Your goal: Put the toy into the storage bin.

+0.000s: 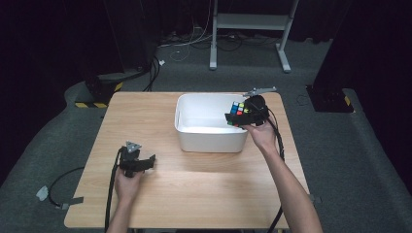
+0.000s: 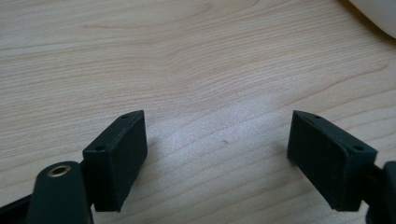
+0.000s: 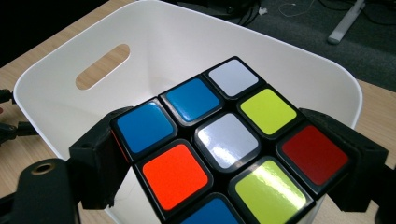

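A scrambled puzzle cube with blue, white, yellow, orange and red stickers is clamped between the jaws of my right gripper. It hangs over the right end of a white tub, just above the rim. The tub's inside looks bare from the right gripper view. My left gripper rests low on the wooden table at the left front, jaws wide apart with bare wood between them.
The tub has a slot handle in its far wall. Cables trail from both grippers off the table's front edge. A metal stand is on the floor behind the table, and a dark weighted base stands on the floor to its right.
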Motion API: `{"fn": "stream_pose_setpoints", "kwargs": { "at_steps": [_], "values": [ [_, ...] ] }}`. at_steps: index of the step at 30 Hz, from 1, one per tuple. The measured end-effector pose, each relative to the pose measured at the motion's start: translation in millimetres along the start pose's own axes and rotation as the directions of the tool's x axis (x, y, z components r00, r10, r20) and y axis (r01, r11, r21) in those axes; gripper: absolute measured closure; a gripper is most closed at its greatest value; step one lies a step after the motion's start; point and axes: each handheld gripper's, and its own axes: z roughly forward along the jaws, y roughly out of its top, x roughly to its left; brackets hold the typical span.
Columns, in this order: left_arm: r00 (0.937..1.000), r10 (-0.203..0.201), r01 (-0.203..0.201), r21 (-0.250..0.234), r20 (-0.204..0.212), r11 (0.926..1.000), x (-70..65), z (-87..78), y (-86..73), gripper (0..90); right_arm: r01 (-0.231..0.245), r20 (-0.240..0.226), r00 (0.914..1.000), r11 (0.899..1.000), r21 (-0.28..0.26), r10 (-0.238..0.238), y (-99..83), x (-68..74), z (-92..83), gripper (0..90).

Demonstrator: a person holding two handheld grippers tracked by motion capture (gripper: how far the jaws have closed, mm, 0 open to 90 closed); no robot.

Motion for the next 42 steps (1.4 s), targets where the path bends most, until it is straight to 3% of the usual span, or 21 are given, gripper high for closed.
{"fn": "stream_pose_setpoints", "kwargs": {
  "at_steps": [24, 42],
  "values": [
    [1.0000, 0.000, 0.000, 0.000, 0.000, 1.0000, 0.0, 0.0, 0.0, 20.0, -0.014, 0.011, 0.9998, 1.000, 0.013, 0.014, -14.4, -7.5, 3.7, 14.8],
    [1.0000, 0.000, 0.000, 0.000, 0.000, 1.0000, 0.0, 0.0, 0.0, 20.1, -0.016, -0.013, 0.9998, 0.999, 0.032, 0.016, -19.6, -9.9, 8.0, 14.4]
  ]
}}
